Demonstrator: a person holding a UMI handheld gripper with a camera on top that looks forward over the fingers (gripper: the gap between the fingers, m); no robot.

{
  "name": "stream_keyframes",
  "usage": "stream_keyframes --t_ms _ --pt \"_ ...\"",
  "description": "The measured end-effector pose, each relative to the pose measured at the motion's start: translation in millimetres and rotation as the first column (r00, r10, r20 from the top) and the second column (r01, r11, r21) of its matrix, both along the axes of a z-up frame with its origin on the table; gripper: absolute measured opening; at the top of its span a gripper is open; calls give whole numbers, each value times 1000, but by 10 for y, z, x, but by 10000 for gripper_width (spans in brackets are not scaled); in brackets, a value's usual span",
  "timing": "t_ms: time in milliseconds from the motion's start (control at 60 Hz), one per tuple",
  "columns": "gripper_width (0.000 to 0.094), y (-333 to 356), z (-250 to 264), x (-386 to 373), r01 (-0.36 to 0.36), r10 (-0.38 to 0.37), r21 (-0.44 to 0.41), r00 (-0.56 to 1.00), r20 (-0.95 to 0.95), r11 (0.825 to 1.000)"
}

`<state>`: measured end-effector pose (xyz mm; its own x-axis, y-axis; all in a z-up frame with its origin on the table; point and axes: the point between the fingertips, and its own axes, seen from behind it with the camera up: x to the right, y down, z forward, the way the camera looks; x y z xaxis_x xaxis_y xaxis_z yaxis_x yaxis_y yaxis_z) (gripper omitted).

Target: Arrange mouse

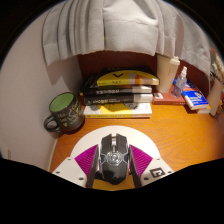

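From the gripper view, a wooden bench (150, 128) held many things. A green mug (66, 111) stood off to the left of the tool, well ahead of it. What was inside the mug could not be seen. Just to the right of the mug lay a stack of books (120, 91), with a yellow one on top. The books sat straight ahead, beyond the tool, close to a pale wall. A grey curtain (110, 25) hung down behind them. Farther to the right stood some small bottles (181, 80) and a blue and white box (196, 100), near the bench's far side. They were too small to tell more.

Under the tool lay a white round mat (85, 150) on the bench.

The black mouse (113, 156) sat on that mat, right between the two fingers of the tool (113, 160). The pink pads (86, 159) were on each side of the mouse and looked to be touching it. The tool was pinching the mouse. Nothing stood between the mouse and the books.
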<state>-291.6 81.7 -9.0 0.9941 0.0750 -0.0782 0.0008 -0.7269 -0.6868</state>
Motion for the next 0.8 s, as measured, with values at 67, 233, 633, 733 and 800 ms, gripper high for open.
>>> stream_keyframes --t_ms 67,233,633,733,800 --pt "819 -45 119 -45 0 -1 -26 999 -50 1000" --pt "863 -213 1068 213 -28 36 91 996 -85 995" --pt "857 -1764 2603 1956 -17 25 290 999 -23 957" --pt "854 -2136 2617 2333 0 6 289 1000 -21 957" --pt "853 -2362 2593 2553 11 -7 277 1000 -18 961"
